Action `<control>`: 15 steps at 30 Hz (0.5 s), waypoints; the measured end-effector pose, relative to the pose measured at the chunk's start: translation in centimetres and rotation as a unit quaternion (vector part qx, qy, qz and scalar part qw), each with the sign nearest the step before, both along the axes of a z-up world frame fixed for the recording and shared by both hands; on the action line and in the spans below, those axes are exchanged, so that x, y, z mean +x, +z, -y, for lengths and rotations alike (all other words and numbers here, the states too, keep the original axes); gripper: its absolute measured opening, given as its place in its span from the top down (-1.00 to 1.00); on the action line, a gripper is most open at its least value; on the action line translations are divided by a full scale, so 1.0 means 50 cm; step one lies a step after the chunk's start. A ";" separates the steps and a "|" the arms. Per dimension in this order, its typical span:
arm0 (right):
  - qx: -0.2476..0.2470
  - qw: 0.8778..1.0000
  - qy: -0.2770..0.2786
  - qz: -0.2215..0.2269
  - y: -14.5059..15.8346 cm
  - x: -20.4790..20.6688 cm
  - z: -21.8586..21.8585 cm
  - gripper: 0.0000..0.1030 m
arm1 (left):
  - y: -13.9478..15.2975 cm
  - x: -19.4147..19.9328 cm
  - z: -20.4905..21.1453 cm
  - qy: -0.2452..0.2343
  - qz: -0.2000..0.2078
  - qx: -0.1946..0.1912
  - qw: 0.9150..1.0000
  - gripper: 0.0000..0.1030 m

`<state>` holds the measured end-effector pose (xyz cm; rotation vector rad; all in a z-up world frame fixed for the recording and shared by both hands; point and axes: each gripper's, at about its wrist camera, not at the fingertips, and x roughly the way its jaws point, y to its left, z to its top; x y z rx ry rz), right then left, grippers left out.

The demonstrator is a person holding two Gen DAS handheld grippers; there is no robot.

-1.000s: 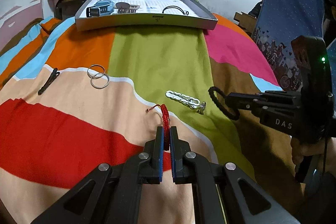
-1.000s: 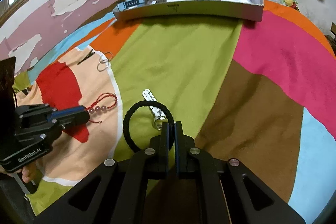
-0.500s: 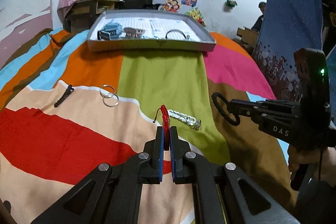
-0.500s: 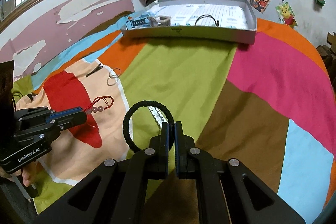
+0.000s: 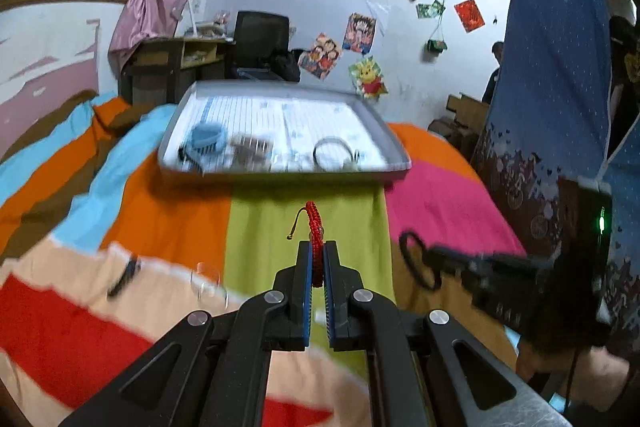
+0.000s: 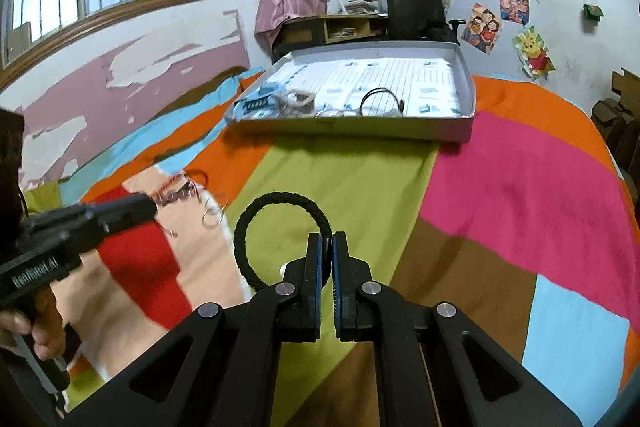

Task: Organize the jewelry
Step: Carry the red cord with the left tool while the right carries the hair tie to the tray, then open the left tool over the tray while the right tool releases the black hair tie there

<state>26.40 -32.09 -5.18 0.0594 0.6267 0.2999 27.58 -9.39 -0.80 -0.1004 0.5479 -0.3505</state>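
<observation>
One bed under a colour-block patchwork blanket point(image 6: 500, 195) carries a shallow grey cardboard tray point(image 6: 466, 83) at its far end. The right tongs point(image 6: 333, 247) are clamped on a black braided cord bracelet point(image 6: 276, 197), the left tongs point(image 5: 319, 255) on a red woven string bracelet point(image 5: 314, 221), both held above the blanket.

The left gripper point(image 5: 318, 254) pinched a red braided bracelet point(image 5: 315, 227) above the striped blanket point(image 5: 304, 219), while the right gripper point(image 5: 434, 259) held a black braided ring point(image 5: 416, 261) beside it.
</observation>
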 end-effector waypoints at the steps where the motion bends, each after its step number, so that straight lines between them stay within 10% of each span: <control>1: 0.003 1.000 -0.004 0.001 0.001 0.007 0.004 0.91 | 0.007 0.017 0.001 0.000 0.003 -0.001 1.000 0.89; 15: -0.043 0.998 -0.047 0.029 0.107 0.321 -0.010 0.91 | 0.057 0.360 -0.032 0.026 0.003 -0.033 0.999 0.89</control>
